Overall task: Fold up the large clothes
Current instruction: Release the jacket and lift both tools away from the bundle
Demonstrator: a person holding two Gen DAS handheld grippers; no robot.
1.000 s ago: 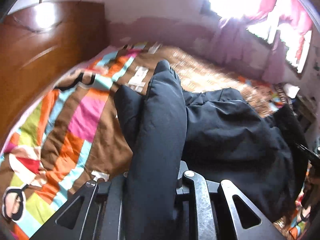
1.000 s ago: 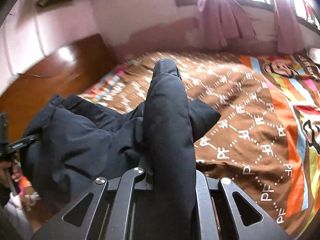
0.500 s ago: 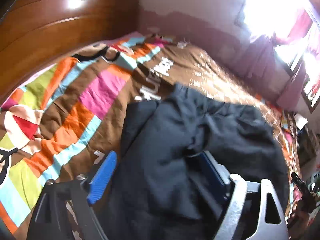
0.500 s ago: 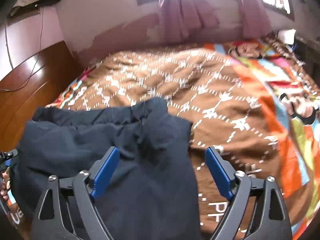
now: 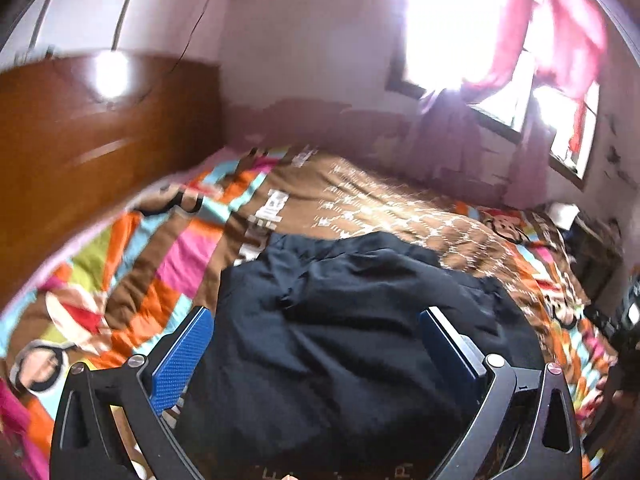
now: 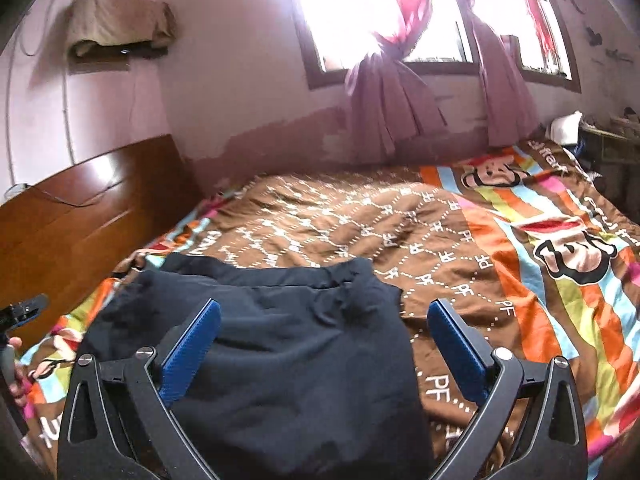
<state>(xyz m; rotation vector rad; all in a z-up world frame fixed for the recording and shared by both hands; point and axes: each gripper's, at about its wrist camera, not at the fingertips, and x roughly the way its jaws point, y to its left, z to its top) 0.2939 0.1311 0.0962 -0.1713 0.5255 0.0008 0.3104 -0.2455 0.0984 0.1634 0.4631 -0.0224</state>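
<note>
A large dark navy garment (image 5: 340, 340) lies folded over on the colourful bedspread (image 5: 168, 264); it also shows in the right wrist view (image 6: 288, 344). My left gripper (image 5: 316, 320) is open, blue pads wide apart, empty, above the garment's near part. My right gripper (image 6: 324, 316) is open and empty, above the garment's right side, with its right finger over the bedspread (image 6: 520, 264). The other hand-held gripper shows at the left edge of the right wrist view (image 6: 20, 312).
A wooden headboard (image 5: 80, 152) stands at the bed's left. A wall with windows and pink curtains (image 6: 384, 96) runs behind the bed. Dark furniture and clutter (image 6: 600, 140) sit at the far right. Bare bedspread lies beyond and right of the garment.
Both grippers were shut on folds of the garment a second ago. Both have opened, dropped the cloth onto the bed, and pulled back and up.
</note>
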